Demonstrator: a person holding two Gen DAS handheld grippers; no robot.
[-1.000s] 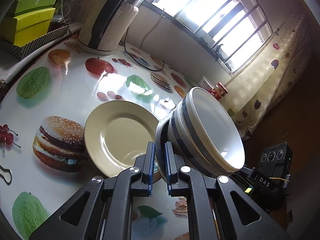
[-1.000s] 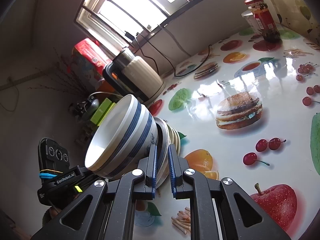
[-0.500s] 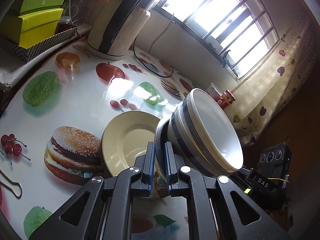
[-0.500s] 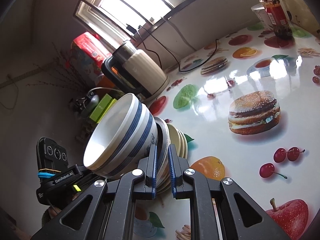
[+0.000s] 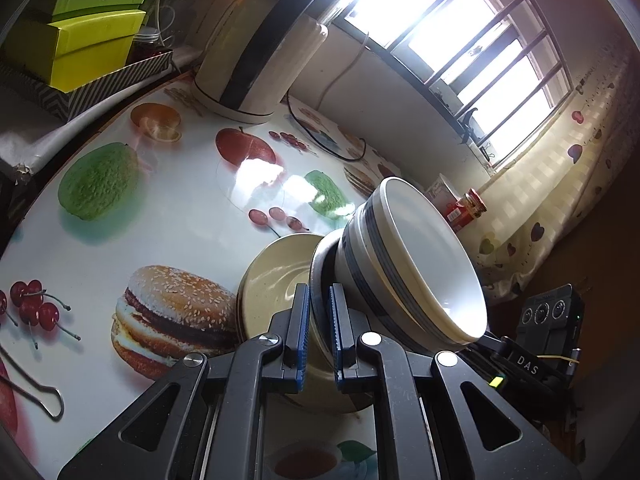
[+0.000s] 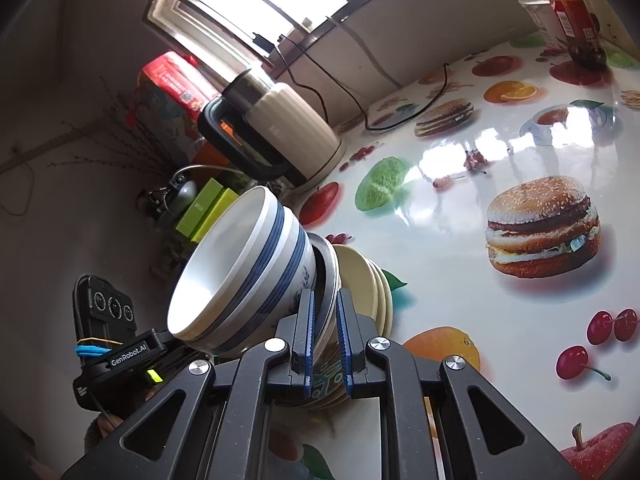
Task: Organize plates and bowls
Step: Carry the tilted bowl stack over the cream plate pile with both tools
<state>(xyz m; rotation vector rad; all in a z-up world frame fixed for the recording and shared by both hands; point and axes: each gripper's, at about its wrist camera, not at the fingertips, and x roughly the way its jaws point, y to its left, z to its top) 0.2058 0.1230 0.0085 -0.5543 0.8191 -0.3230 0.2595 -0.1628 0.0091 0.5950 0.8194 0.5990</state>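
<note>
Now, as my 2 cameras show it:
Left gripper (image 5: 319,332): jaws clamped on the rim of the grey plate (image 5: 318,276).
Right gripper (image 6: 325,334): jaws clamped on the opposite rim of that plate (image 6: 330,280).
Bowls: 2 nested blue-striped bowls (image 5: 404,264) ride tilted on the plate, mouths facing away from the kettle (image 5: 256,52).
Cream plates (image 6: 370,280): a stack on the fruit-print table (image 5: 180,224), directly beneath my load, on the kettle side.
Jar (image 6: 572,12): well beyond the kettle, near the window.

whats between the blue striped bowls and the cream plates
A grey-rimmed dish sits sandwiched between the white blue-striped bowls and the cream plates, pinched by both tongs; the right wrist view shows it best.
</note>
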